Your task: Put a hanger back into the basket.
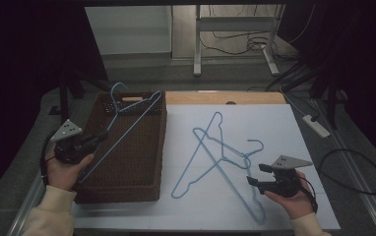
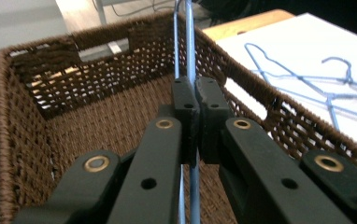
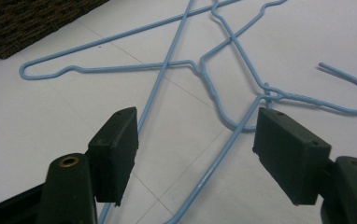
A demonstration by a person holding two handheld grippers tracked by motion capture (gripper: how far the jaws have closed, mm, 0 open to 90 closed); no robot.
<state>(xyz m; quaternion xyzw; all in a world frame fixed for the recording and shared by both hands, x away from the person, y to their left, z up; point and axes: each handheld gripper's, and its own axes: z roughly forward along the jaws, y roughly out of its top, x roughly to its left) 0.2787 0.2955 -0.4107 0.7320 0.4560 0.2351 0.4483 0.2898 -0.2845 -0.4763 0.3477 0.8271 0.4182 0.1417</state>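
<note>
My left tool (image 1: 99, 137) was pinching the wire of a blue hanger (image 1: 127, 120) over the wicker basket (image 1: 127, 162); its jaws were pressed together on the wire, and the hanger slanted across the basket with its hook past the far rim. My right tool (image 1: 255, 174) had its jaws spread, hovering well to the right of the basket above two more blue hangers (image 1: 215, 157) lying crossed on the white tabletop (image 1: 274, 123).
</note>
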